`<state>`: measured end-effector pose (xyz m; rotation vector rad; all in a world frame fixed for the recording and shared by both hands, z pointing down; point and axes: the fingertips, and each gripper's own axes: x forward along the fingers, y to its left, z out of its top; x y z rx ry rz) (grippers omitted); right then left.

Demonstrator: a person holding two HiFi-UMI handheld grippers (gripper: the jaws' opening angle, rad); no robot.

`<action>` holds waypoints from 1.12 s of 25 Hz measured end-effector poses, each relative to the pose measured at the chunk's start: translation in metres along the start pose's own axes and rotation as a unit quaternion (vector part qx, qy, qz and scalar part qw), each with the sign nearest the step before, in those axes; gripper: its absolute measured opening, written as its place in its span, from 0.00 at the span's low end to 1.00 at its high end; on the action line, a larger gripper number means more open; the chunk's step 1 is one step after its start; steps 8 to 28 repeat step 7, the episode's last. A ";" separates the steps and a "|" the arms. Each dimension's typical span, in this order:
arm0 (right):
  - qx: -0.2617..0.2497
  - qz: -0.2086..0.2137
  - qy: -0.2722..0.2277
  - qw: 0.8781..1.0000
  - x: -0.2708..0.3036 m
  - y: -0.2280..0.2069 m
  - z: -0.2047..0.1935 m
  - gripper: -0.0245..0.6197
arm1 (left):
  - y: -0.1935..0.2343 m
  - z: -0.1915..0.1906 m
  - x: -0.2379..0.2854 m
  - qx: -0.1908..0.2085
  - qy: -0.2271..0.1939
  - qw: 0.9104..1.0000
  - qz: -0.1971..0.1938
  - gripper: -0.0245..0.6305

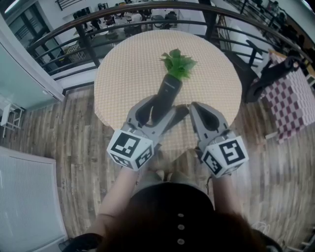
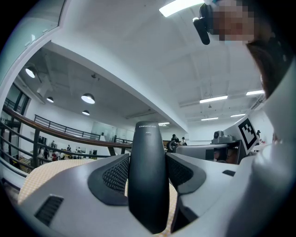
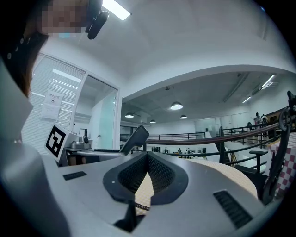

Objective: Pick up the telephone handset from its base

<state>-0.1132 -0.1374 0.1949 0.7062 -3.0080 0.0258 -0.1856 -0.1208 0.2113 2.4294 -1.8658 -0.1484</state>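
Handset [image 1: 169,87] sitting clamped in left tool [image 1: 161,112], centre frame, long axis pointing away over the desk [image 1: 123,64]; right tool [image 1: 195,112] idling just beside, jaws together, empty.

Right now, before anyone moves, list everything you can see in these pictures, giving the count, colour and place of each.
Table: one, round with a beige checked cloth, centre.
Plant: one, green, on the table's far side.
Handset: one, black, over the table's near side, tip toward the plant.
Railing: one, dark, curving behind the table.
Checked cloth: one, red and white, right of the table.
Floor: wooden, grey-brown, around the table.
Left gripper: one, grey, shut on the handset.
Right gripper: one, grey, shut and empty, beside the left.
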 end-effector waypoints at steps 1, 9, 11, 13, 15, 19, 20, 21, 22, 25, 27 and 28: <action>0.000 0.000 0.001 1.000 -0.001 0.000 -0.001 0.05 | 0.000 -0.001 -0.001 0.001 0.003 1.000 0.000 0.42; -0.001 -0.002 0.006 1.000 -0.002 -0.002 -0.002 0.05 | 0.001 -0.003 -0.002 0.001 0.008 1.000 0.003 0.42; -0.001 -0.002 0.006 1.000 -0.002 -0.002 -0.002 0.05 | 0.001 -0.003 -0.002 0.001 0.008 1.000 0.003 0.42; -0.001 -0.002 0.006 1.000 -0.002 -0.002 -0.002 0.05 | 0.001 -0.003 -0.002 0.001 0.008 1.000 0.003 0.42; -0.001 -0.002 0.006 1.000 -0.002 -0.002 -0.002 0.05 | 0.001 -0.003 -0.002 0.001 0.008 1.000 0.003 0.42; -0.001 -0.002 0.006 1.000 -0.002 -0.002 -0.002 0.05 | 0.001 -0.003 -0.002 0.001 0.008 1.000 0.003 0.42; -0.001 -0.002 0.006 1.000 -0.002 -0.002 -0.002 0.05 | 0.001 -0.003 -0.002 0.001 0.008 1.000 0.003 0.42; -0.001 -0.002 0.006 1.000 -0.002 -0.002 -0.002 0.05 | 0.001 -0.003 -0.002 0.001 0.008 1.000 0.003 0.42; -0.001 -0.002 0.006 1.000 -0.002 -0.002 -0.002 0.05 | 0.001 -0.003 -0.002 0.001 0.008 1.000 0.003 0.42; -0.001 -0.002 0.006 1.000 -0.002 -0.002 -0.002 0.05 | 0.001 -0.003 -0.002 0.001 0.008 1.000 0.003 0.42; -0.001 -0.002 0.006 1.000 -0.002 -0.002 -0.002 0.05 | 0.001 -0.003 -0.002 0.001 0.008 1.000 0.003 0.42; -0.001 -0.002 0.006 1.000 -0.002 -0.002 -0.002 0.05 | 0.001 -0.003 -0.002 0.001 0.008 1.000 0.003 0.42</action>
